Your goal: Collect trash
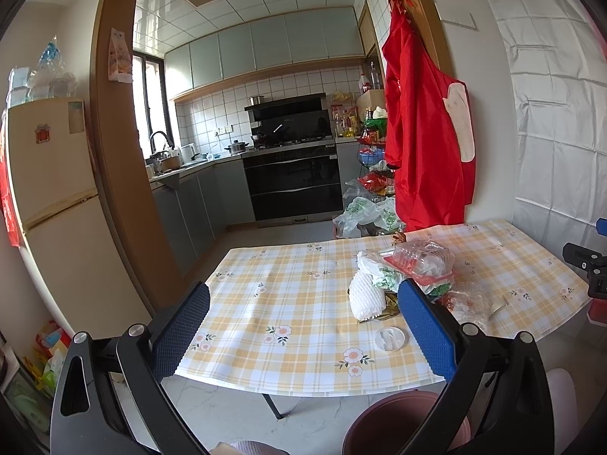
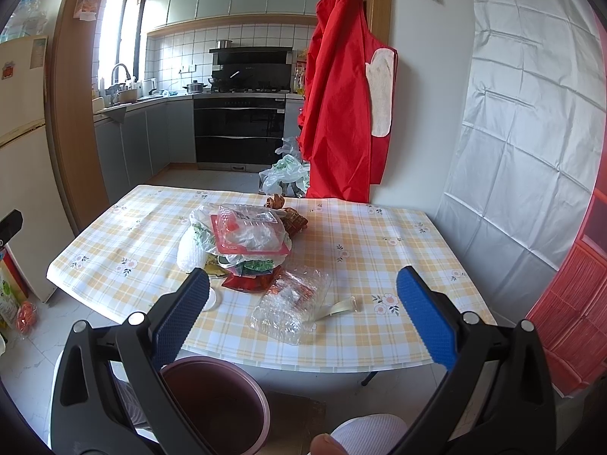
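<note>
Trash: heaped plastic wrappers on checked tabletop; round maroon bin empty; left gripper, right gripper jaws released, holding nothing; collection unstarted.

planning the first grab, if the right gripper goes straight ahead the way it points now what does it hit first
Probably the crumpled clear plastic wrapper near the table's front edge; it lies between the open fingers of the right gripper. Depth is unclear, so it might pass just above.
</note>
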`<control>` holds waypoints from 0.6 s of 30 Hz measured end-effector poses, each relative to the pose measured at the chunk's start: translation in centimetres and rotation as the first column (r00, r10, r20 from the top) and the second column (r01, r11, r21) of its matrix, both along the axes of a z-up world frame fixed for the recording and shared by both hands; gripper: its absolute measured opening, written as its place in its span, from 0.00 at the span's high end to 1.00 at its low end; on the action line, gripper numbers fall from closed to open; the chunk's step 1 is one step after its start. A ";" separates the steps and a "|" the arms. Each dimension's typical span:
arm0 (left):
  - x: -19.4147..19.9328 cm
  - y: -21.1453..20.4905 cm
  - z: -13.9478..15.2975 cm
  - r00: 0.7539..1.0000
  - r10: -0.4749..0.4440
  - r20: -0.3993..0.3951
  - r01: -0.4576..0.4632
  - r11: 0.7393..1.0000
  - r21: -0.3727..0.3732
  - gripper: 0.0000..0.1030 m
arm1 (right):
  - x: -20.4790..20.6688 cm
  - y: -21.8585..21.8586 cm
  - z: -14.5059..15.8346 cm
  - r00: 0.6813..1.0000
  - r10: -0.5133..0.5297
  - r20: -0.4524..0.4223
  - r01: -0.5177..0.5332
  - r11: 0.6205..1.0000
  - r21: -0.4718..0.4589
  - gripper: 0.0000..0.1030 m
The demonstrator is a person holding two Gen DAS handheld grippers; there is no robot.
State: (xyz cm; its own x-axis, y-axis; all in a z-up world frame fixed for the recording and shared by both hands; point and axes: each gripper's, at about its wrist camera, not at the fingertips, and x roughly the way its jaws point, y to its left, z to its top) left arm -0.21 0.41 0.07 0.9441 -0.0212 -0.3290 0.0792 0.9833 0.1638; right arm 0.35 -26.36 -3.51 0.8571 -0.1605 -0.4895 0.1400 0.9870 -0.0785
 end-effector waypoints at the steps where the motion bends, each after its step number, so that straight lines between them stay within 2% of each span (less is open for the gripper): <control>1: 0.0 0.0 0.0 1.000 -0.001 -0.001 0.001 1.000 0.000 0.06 | 0.0 0.0 -0.1 1.000 0.000 0.000 0.000 1.000 0.000 0.06; 13: 0.1 -0.3 -0.4 1.000 -0.008 -0.009 0.008 1.000 -0.016 0.06 | 0.2 0.0 -0.9 1.000 0.000 -0.012 0.000 1.000 0.012 0.05; 18: 1.0 0.0 -1.6 0.999 -0.019 -0.042 0.016 0.997 -0.076 0.06 | 0.7 -0.1 -1.8 1.000 0.012 -0.017 -0.011 1.000 0.021 0.05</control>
State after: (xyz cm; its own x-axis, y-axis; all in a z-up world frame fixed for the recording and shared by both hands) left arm 0.81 0.42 -1.55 0.9284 -0.0641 -0.3660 0.1018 0.9912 0.0848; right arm 1.07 -26.50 -5.35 0.8505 -0.1401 -0.5070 0.1274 0.9900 -0.0599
